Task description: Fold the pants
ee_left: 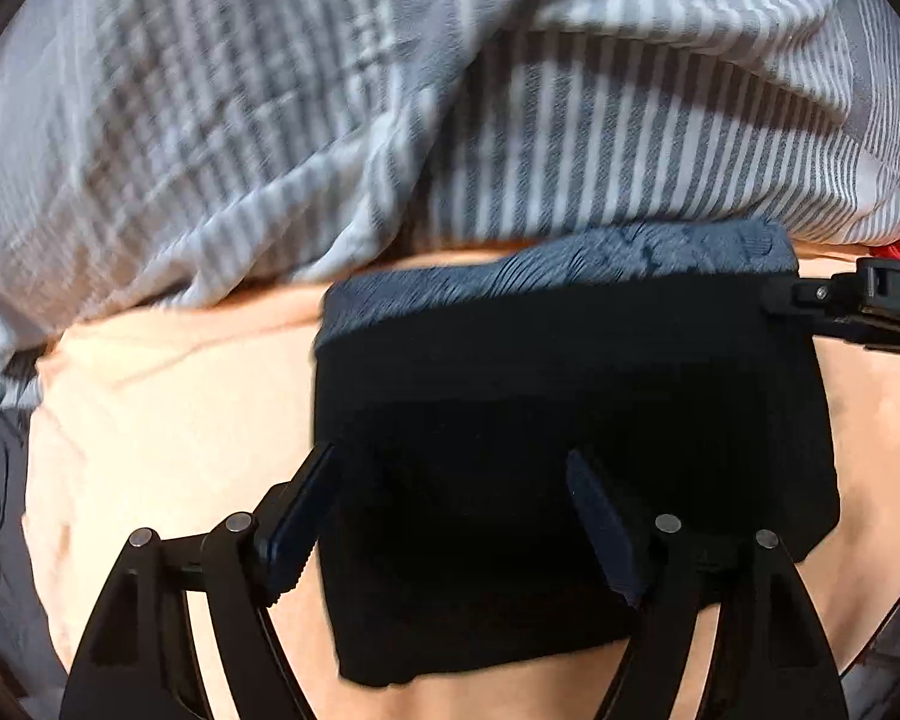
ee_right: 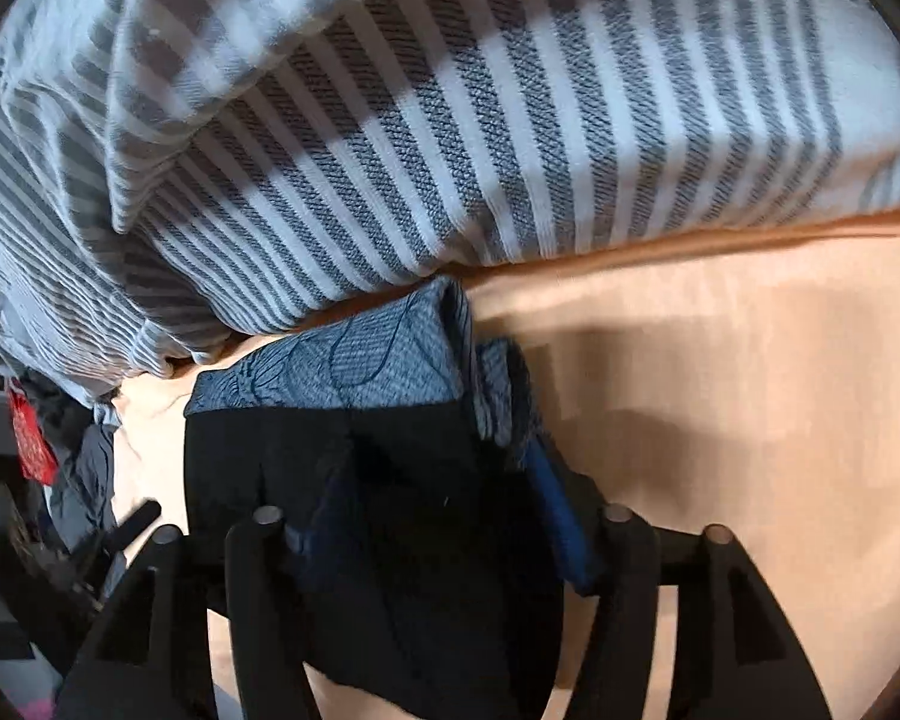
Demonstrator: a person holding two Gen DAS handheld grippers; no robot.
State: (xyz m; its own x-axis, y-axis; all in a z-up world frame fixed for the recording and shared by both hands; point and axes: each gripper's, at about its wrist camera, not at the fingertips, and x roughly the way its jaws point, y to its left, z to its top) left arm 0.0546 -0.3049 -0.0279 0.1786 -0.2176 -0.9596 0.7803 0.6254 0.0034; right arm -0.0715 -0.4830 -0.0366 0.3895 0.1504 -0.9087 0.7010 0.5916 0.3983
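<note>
The black pants (ee_left: 570,420) lie folded into a compact block on a peach sheet (ee_left: 168,420), with a blue-grey patterned fabric (ee_left: 570,264) along the far edge. My left gripper (ee_left: 450,480) is open, its fingers spread over the near left part of the block. The right gripper shows in the left wrist view at the far right edge of the block (ee_left: 810,294). In the right wrist view the right gripper (ee_right: 438,492) is open, its jaws wide around the pants (ee_right: 330,450) and the patterned fabric (ee_right: 342,360).
A grey-and-white striped blanket (ee_left: 390,90) is bunched behind the pants and also fills the top of the right wrist view (ee_right: 450,120). The peach sheet (ee_right: 720,390) extends to the right. A red item (ee_right: 30,444) and dark clutter lie off the left bed edge.
</note>
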